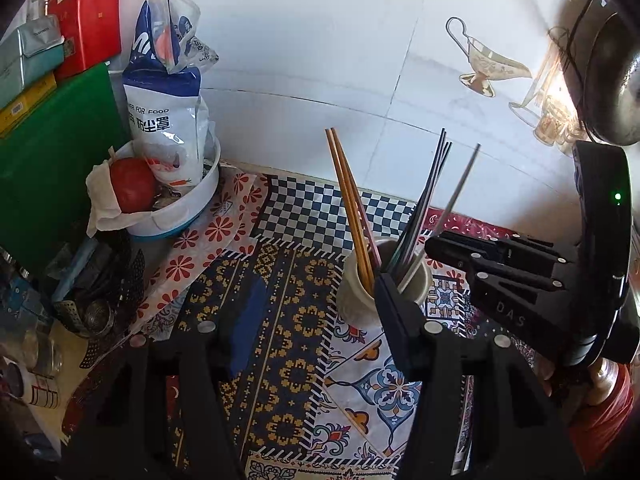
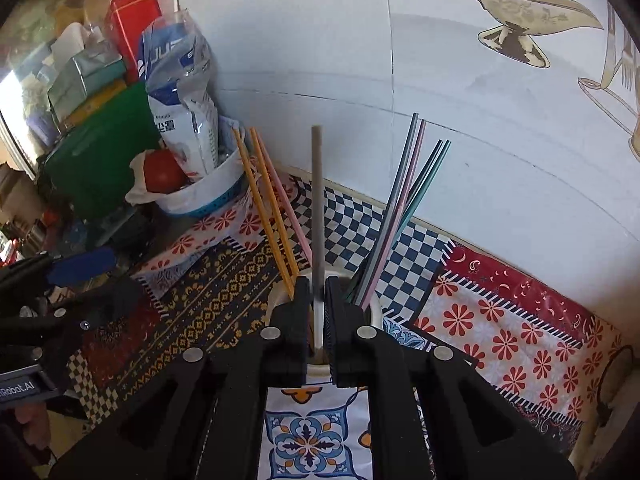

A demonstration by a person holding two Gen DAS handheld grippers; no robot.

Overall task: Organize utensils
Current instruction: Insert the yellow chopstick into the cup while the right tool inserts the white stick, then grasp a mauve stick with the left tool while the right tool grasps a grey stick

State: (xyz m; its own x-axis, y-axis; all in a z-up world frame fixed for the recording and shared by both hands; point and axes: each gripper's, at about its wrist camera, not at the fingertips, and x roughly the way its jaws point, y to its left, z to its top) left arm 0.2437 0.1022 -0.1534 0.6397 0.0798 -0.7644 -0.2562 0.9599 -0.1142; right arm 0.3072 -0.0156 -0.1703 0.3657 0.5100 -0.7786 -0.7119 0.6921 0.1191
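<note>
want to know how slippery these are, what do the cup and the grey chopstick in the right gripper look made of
Cup: probably glazed ceramic, cream with a soft sheen and moulded ribs. Grey chopstick: matte, uniform colour, likely plastic or composite rather than polished metal; right gripper is shut on it.

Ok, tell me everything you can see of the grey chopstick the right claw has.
The grey chopstick is a thin straight stick, matte grey at the top and paler towards the bottom, plastic or metal by its look. It stands almost upright, its lower end down inside the white cup and its blunt tip up by the tiled wall. The right claw is shut on its lower part, just above the cup's rim. It stands apart from the orange pair and the dark bundle.
</note>
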